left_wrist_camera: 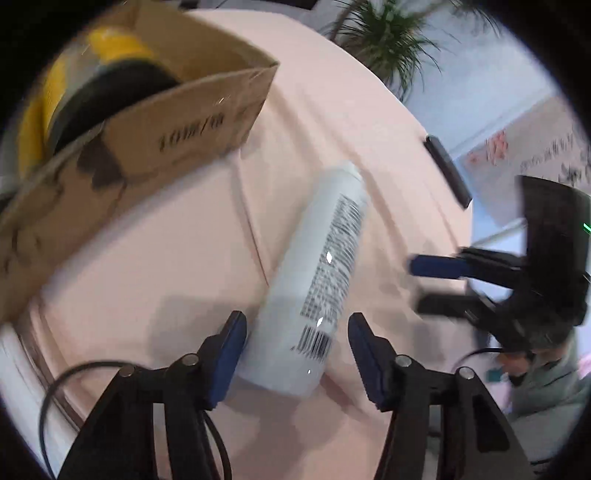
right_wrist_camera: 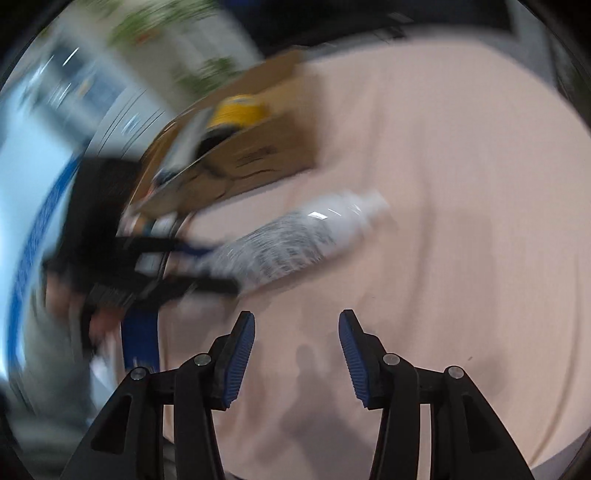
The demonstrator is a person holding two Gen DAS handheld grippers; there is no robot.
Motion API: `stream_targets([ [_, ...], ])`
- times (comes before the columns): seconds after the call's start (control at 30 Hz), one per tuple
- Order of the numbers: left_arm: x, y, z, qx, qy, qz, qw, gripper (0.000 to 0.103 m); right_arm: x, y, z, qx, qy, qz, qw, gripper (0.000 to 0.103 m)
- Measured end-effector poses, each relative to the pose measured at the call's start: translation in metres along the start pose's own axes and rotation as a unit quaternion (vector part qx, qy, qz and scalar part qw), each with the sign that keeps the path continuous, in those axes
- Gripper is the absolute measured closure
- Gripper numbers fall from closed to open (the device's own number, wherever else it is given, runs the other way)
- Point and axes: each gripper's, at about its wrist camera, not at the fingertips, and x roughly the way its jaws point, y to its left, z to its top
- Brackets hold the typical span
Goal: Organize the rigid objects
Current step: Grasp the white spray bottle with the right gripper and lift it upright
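Observation:
A white bottle (left_wrist_camera: 317, 280) with printed text and a barcode lies on its side on the pink tablecloth (left_wrist_camera: 155, 266). My left gripper (left_wrist_camera: 297, 325) is open, its jaws on either side of the bottle's base end; the left pad touches or nearly touches it. An open cardboard box (left_wrist_camera: 184, 122) at upper left holds a yellow and black object (left_wrist_camera: 99, 74). My right gripper (right_wrist_camera: 297, 325) is open and empty above bare cloth; it shows in the left wrist view (left_wrist_camera: 417, 284) at right. In the blurred right wrist view the bottle (right_wrist_camera: 295, 236) lies ahead, the left gripper (right_wrist_camera: 207, 262) at its end.
A flat black device (left_wrist_camera: 447, 170) lies at the table's far edge. A potted plant (left_wrist_camera: 384, 33) stands beyond the table. The box (right_wrist_camera: 258, 151) sits behind the bottle in the right wrist view. A cable (left_wrist_camera: 74, 373) trails by my left gripper.

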Motion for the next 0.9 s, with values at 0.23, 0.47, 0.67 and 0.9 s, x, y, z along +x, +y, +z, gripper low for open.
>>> stream_targets([
  [0.23,0.014,-0.018,-0.013,-0.054,-0.003,0.013,0.9985,0.054,0.053,-0.001,0.055,0.070,0.016,0.052,0.996,0.054],
  [0.47,-0.008,-0.040,-0.018,-0.083,-0.047,0.056,0.9939,0.059,0.048,0.045,0.060,0.006,-0.025,0.024,0.999,0.058],
  [0.67,-0.096,-0.076,0.033,-0.056,-0.222,0.116,0.9665,0.059,-0.051,0.117,0.123,-0.134,-0.155,0.029,0.978,0.061],
  [0.9,-0.119,-0.035,0.100,-0.108,-0.278,0.121,0.9467,0.059,-0.059,0.151,0.226,-0.227,-0.161,0.034,0.960,0.061],
])
